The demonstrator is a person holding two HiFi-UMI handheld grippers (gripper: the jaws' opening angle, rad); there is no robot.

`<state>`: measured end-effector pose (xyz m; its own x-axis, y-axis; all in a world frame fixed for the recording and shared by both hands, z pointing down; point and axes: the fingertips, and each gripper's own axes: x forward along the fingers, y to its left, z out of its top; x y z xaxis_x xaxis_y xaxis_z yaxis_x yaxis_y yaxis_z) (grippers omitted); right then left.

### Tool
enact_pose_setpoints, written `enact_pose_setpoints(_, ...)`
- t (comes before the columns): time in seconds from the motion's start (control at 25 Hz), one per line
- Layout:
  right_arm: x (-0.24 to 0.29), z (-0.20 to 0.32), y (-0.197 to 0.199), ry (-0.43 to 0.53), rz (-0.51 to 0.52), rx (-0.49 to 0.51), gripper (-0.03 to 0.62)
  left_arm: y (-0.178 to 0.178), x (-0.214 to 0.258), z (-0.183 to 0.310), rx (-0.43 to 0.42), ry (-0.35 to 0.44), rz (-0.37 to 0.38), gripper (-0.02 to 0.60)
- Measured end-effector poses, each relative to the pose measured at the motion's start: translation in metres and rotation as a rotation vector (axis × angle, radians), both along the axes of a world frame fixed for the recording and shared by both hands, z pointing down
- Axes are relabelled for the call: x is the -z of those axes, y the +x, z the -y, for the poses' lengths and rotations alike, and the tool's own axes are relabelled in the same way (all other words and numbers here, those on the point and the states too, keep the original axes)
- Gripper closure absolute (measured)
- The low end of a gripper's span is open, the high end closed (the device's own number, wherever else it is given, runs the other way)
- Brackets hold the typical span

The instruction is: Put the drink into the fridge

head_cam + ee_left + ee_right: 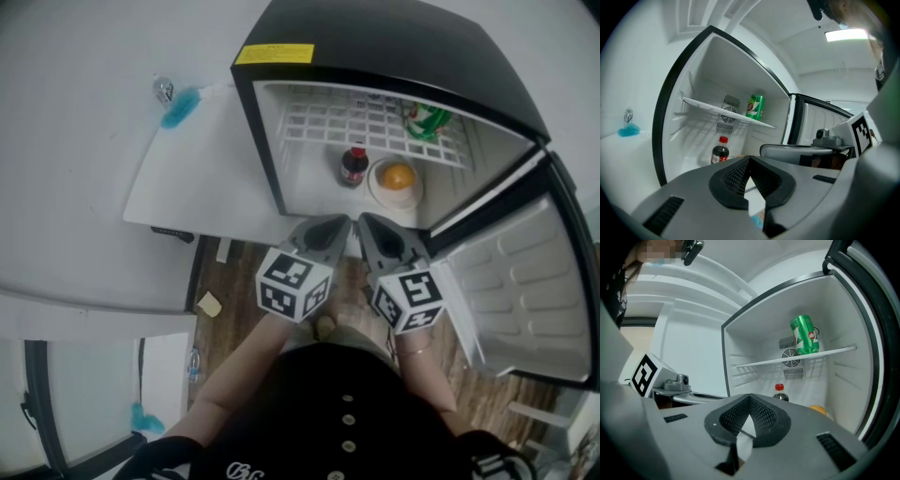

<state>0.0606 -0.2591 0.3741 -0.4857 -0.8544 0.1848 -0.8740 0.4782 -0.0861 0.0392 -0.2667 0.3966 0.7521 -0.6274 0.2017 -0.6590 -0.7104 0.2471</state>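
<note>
Left gripper (330, 225) and right gripper (367, 225) hang side by side just in front of the open fridge (270, 159), their tips nearly touching each other and aimed at its lower compartment. In the left gripper view the black ribbed pads are pressed together at the tip with nothing between them, and the right gripper view shows the same: jaws closed and empty. A marker cube sits on the back of each gripper, with the person's forearms running down from them.

Two drinks stand inside the fridge. A cola bottle (353, 165) with a red cap stands upright on the fridge floor, toward the left wall. Just beside it on the right lies an orange (398, 175) on a white plate (384, 195). Above, a green can (427, 120) stands on the white wire shelf (323, 122), near the back wall on the right.

The fridge door (525, 281) is swung wide open to the right. A yellow label (274, 53) is stuck on the black top. Left of the fridge is a white counter (187, 178), and the floor below is brown wood (246, 281).
</note>
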Motion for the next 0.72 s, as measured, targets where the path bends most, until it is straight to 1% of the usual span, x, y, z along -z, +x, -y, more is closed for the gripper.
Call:
enact_pose_setpoints(0.48,-0.0038,-0.0011,0.0065,-0.009,-0.014,-0.015,0.585,0.0025,0.0016,-0.0009,0.011,0.005,-0.013,0.575)
enact_pose_setpoints(0.72,-0.0043,0.0019,0.0029,-0.008,-0.023,-0.011,0.585,0.0024,-0.0019,0.0005,0.019,-0.003,-0.017,0.575)
